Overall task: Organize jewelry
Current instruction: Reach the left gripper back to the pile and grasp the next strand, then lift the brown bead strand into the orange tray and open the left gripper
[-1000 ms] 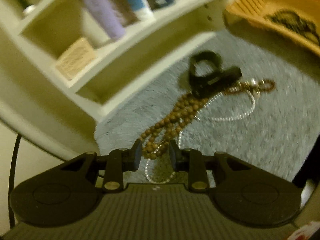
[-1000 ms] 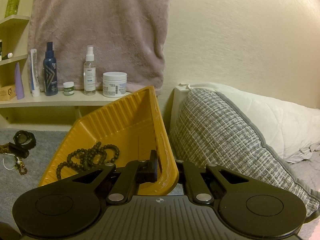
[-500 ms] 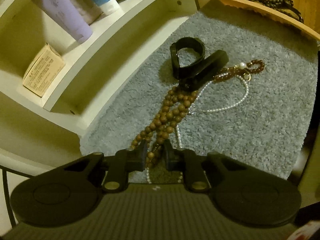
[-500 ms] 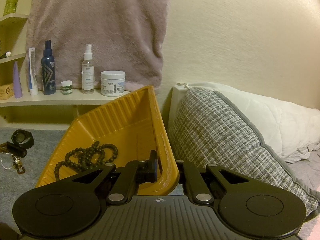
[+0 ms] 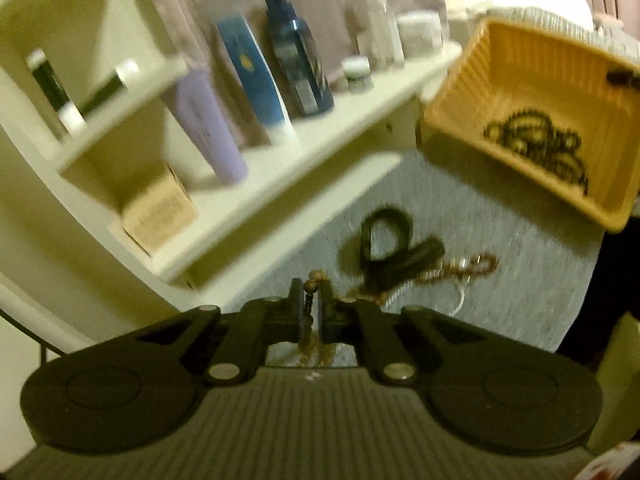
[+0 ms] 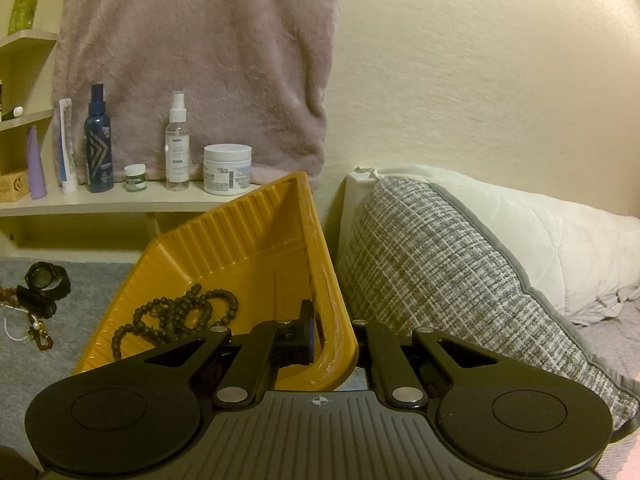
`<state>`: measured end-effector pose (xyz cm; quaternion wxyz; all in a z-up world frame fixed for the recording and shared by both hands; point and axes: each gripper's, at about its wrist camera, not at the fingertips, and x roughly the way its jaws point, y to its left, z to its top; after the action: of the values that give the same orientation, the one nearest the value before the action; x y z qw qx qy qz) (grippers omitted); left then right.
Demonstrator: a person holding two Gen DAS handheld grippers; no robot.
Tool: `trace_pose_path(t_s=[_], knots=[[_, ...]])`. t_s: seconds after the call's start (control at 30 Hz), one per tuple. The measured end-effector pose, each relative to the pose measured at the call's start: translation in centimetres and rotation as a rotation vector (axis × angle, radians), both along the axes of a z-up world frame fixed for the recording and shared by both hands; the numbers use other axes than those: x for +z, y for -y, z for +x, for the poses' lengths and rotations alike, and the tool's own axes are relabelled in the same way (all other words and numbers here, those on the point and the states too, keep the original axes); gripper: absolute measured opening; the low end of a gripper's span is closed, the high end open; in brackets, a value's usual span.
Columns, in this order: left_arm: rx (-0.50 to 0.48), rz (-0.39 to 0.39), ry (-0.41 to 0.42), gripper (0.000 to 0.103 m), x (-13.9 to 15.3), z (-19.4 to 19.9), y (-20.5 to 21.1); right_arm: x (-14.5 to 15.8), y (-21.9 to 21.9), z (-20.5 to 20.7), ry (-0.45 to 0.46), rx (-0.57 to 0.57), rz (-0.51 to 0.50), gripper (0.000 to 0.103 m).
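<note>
My left gripper (image 5: 311,293) has its jaws closing tight on the brown bead necklace (image 5: 316,350), whose strands hang below the pads above the grey rug (image 5: 520,280). On the rug beyond lie a black watch (image 5: 384,240), a pearl strand (image 5: 460,298) and a reddish bead bracelet (image 5: 476,264). The yellow tray (image 5: 520,64) is held tilted at the upper right with a dark bead necklace (image 5: 536,144) inside. My right gripper (image 6: 332,332) is shut on the near wall of that yellow tray (image 6: 240,240), where the dark bead necklace (image 6: 176,312) rests.
A cream shelf (image 5: 320,148) carries tubes, bottles and jars, with a small cardboard box (image 5: 160,212) on its lower level. A pinkish towel (image 6: 200,60) hangs behind it. A grey woven pillow (image 6: 440,272) lies right of the tray.
My left jaws closed on the brown bead necklace and rose, lifting it off the rug; the view swung up toward the shelf and tray. The right gripper and tray stayed put.
</note>
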<state>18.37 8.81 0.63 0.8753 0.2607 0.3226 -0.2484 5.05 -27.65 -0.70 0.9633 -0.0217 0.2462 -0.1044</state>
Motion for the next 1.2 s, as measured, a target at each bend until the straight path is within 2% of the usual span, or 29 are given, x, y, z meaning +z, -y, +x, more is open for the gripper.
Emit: trace_pose_path(t_s=[0.3, 0.77, 1.2], knots=[[0.008, -0.07, 0.082, 0.006, 5.5, -0.4, 0.5, 0.0, -0.3, -0.2, 0.007, -0.002, 0.004, 0.006], [-0.02, -0.142, 0.152, 0.006, 11.0, -1.1, 2.6, 0.2, -0.5, -0.2, 0.012, 0.0, 0.005, 0.006], [-0.193, -0.249, 0.153, 0.006, 15.1, -2.7, 9.0, 0.3, -0.7, -0.2, 0.013, -0.001, 0.006, 0.006]])
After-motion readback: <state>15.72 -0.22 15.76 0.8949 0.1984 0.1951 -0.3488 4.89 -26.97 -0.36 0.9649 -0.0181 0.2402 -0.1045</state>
